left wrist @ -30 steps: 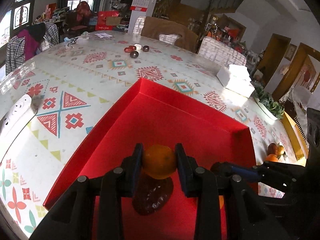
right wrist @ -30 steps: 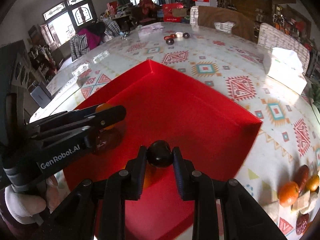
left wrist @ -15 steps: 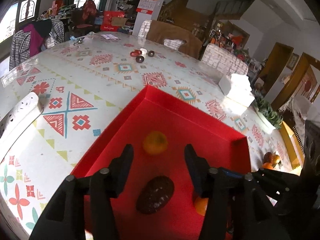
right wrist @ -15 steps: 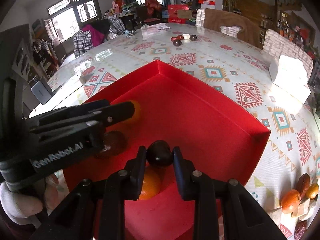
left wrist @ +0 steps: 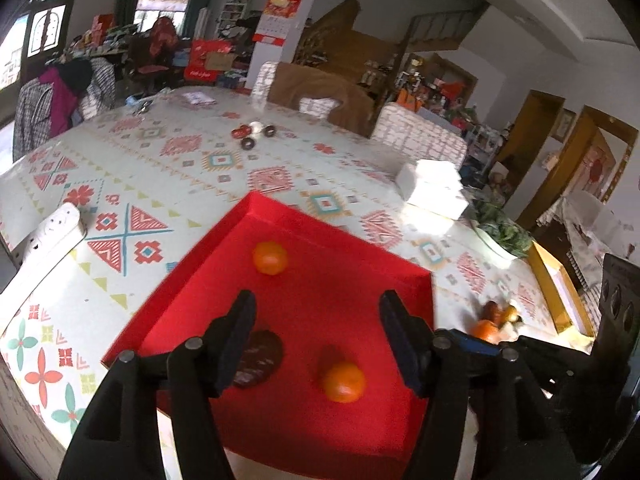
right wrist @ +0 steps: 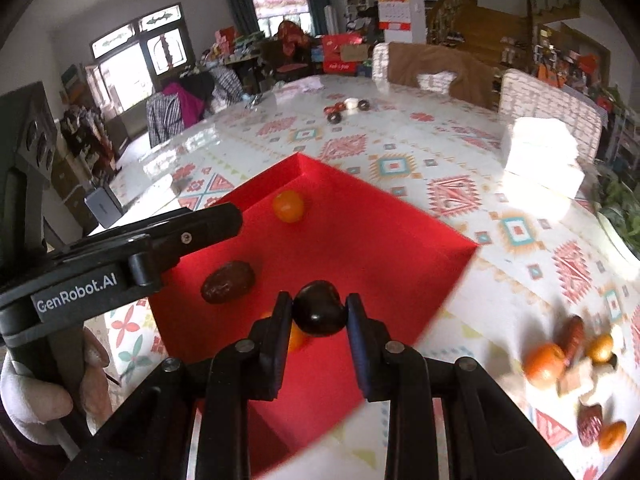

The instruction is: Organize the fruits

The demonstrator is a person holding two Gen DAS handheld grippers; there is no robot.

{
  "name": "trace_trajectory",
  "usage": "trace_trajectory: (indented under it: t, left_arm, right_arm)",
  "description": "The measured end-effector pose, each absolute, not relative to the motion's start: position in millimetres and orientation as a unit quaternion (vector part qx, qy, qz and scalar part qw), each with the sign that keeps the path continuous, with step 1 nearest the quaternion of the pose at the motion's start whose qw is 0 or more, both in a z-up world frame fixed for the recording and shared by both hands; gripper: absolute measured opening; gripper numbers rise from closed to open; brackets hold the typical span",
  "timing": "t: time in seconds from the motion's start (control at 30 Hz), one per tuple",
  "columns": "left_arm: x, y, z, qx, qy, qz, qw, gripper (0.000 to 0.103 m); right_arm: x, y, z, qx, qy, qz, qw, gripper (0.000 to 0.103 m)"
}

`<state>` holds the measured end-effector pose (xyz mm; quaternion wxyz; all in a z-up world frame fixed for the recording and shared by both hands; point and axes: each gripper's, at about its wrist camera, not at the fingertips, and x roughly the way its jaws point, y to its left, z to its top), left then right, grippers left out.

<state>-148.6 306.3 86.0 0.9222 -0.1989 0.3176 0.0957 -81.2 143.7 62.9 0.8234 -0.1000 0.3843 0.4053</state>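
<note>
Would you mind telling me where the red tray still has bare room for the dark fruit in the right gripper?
The shallow red cardboard tray is bare along its right half, between the far corner and the right corner. Its left side is crowded: a small orange citrus, a wrinkled brown date and another orange citrus. The right gripper holds the glossy dark fruit.

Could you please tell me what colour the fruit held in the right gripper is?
Glossy dark brown, almost black fruit; the right wrist view shows it best.

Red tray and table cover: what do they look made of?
Red tray: likely thin cardboard, matte; crisp folded corners, flat upright walls, no shine. Table cover: probably glossy plastic or glass over a printed pattern; it shows bright window glare. Neither is certain from looks alone.
</note>
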Motion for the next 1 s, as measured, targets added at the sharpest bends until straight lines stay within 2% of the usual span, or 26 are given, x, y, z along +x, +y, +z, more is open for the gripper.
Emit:
trace_trajectory:
  t: [0.27, 0.33, 0.43, 0.67, 1.0]
  left_arm:
    - [-147.9, 241.0, 107.2, -0.165, 0.311, 0.037, 0.935, 0.069]
    - [-146.2, 223.3, 108.3, -0.156, 0.312, 0.020, 0.937, 0.071]
    - [-140.9, 198.5, 104.6, -0.144, 0.321, -0.007, 0.936, 0.073]
    - [-120.0, 149.9, 82.6, -0.128, 0.358, -0.053, 0.923, 0.073]
    - [-105.1, 129.7, 55.7, -0.117, 0.391, -0.068, 0.910, 0.073]
  right_arm:
    - [-82.1, 43.0, 84.8, -0.046, 0.359, 0.354, 0.862, 0.030]
    - [-79.4, 12.6, 87.6, -0.035, 0.354, 0.333, 0.873, 0.036]
    - [-72.1, -35.5, 88.0, -0.024, 0.349, 0.291, 0.890, 0.041]
    - [-47.0, -127.5, 69.4, 0.013, 0.374, 0.197, 0.906, 0.041]
    - [-35.5, -161.0, 34.4, 0.041, 0.411, 0.184, 0.892, 0.041]
